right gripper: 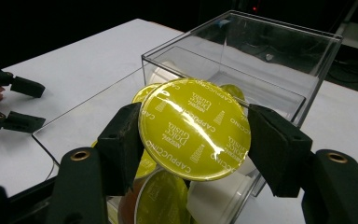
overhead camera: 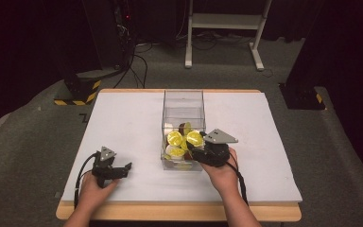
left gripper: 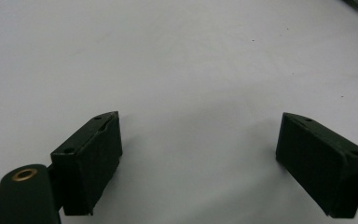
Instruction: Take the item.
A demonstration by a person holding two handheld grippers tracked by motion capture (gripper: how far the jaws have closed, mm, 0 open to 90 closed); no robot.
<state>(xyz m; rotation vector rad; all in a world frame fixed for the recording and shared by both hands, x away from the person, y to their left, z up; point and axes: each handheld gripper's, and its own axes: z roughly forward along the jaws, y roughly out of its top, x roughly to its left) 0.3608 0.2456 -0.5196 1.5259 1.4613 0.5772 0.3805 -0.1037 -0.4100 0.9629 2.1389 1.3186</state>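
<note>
A clear plastic box [overhead camera: 183,106] stands open-topped at the middle of the white table [overhead camera: 123,123], its near end filled with coffee capsules [overhead camera: 176,152], several showing yellow foil lids and some white bodies. The right gripper [overhead camera: 193,145] is at the box's near right corner, held by the person's right hand [overhead camera: 223,172]. In the right gripper view its two black jaws are closed on a yellow-lidded capsule [right gripper: 195,128], one jaw pressing each side of the rim; the foil lid faces the camera and reads "Cappuccino". The capsule sits above the others in the box. The left gripper [overhead camera: 125,169] rests low over the bare table near the front left, well apart from the box, held by the left hand [overhead camera: 92,189]. In the left gripper view its jaws stand wide apart with nothing between them
</note>
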